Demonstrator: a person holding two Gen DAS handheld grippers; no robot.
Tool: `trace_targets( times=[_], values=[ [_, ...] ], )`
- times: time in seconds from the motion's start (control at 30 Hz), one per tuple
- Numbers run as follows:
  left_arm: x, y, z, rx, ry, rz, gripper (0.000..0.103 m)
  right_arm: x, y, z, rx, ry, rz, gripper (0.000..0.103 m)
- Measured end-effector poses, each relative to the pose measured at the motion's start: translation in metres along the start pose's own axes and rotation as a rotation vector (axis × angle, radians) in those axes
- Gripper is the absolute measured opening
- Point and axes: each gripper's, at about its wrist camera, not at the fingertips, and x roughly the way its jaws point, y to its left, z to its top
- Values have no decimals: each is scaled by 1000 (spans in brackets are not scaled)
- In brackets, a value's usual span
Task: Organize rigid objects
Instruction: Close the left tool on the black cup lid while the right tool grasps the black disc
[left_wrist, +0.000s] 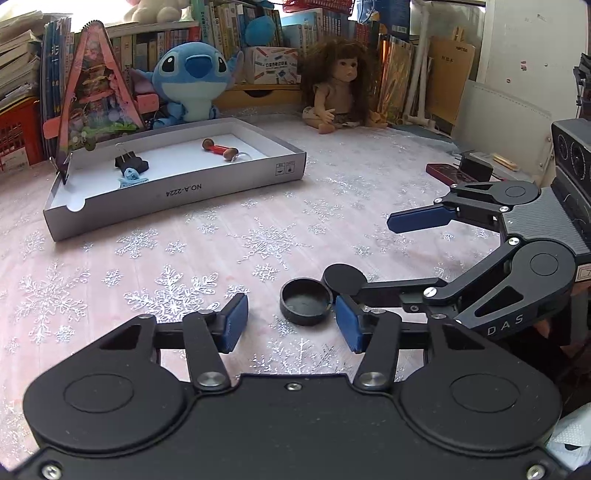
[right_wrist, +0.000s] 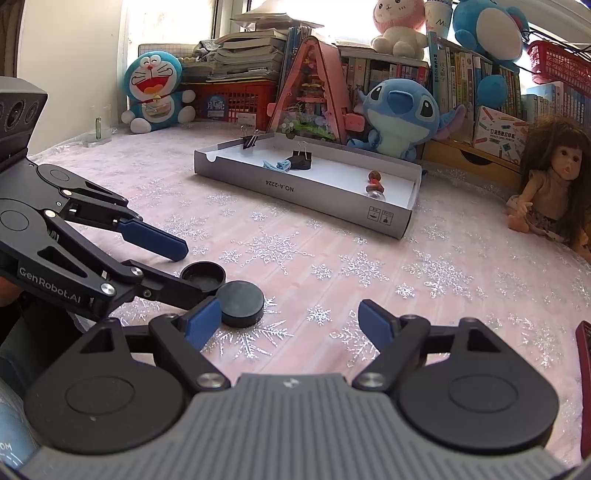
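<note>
The left wrist view sat low on the left claw (left_wrist: 291, 321), angled down and forward over the snowflake-patterned surface (left_wrist: 184, 266) toward the book-lined back wall, with the right claw (left_wrist: 365, 254) entering from its right edge. The right wrist view rode on the right claw (right_wrist: 284, 325) just as close to the surface, facing the same wall, with the left claw (right_wrist: 192, 273) reaching in from its left. Both views shared the two black round pieces (left_wrist: 305, 301) just ahead, the grey tray (left_wrist: 236, 184), the blue plush (left_wrist: 194, 79) and the doll (left_wrist: 341, 92).
</note>
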Motion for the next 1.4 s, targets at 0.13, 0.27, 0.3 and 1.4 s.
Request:
trace_targets(
  times=[0.13,0.27,0.3,1.4],
  values=[
    [5,-4,0,18,2,19,43,3,1,0,-6,0,6,89],
    [8,-5,0,25,4,36,34,6,3,0,-7,1,14,89],
    [8,-4,1,21,5,37,30,6,4,1,-7,1,17,89],
    [1,8,-1,-39,-27,112,30,11,23,0,-14,-10,99,38]
  ],
)
